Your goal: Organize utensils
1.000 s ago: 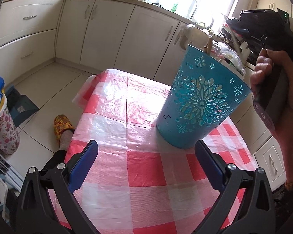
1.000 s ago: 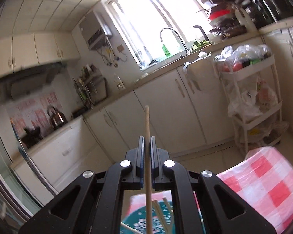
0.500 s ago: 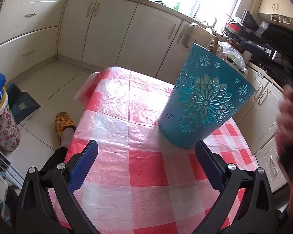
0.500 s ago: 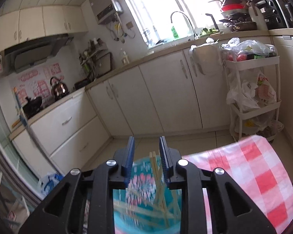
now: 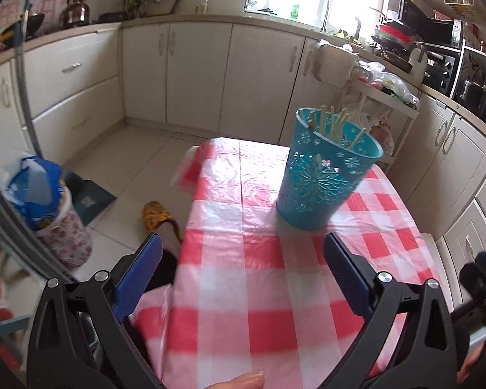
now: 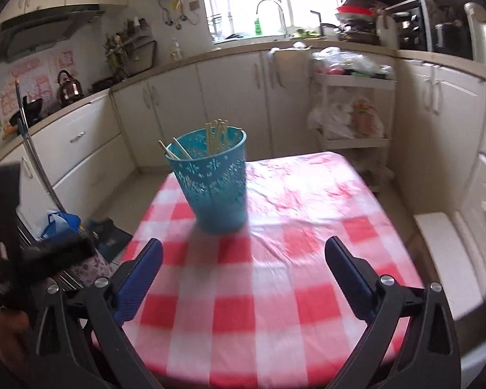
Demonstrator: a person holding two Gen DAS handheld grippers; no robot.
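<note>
A turquoise bucket (image 5: 324, 178) with a pale cut-out flower and snowflake pattern stands on a desk (image 5: 259, 291) covered in red, pink and white checked plastic. Pale wooden chopsticks (image 5: 335, 123) rise from the bucket. Each black claw, left (image 5: 243, 275) and right (image 6: 243, 278), carries dark blue pads. Cream cabinets (image 5: 194, 71) line the kitchen. On the beige floor sit a yellow patterned slipper (image 5: 155, 215), a blue bag (image 5: 35, 188) and a white bin with pink floral print (image 5: 69, 243).
</note>
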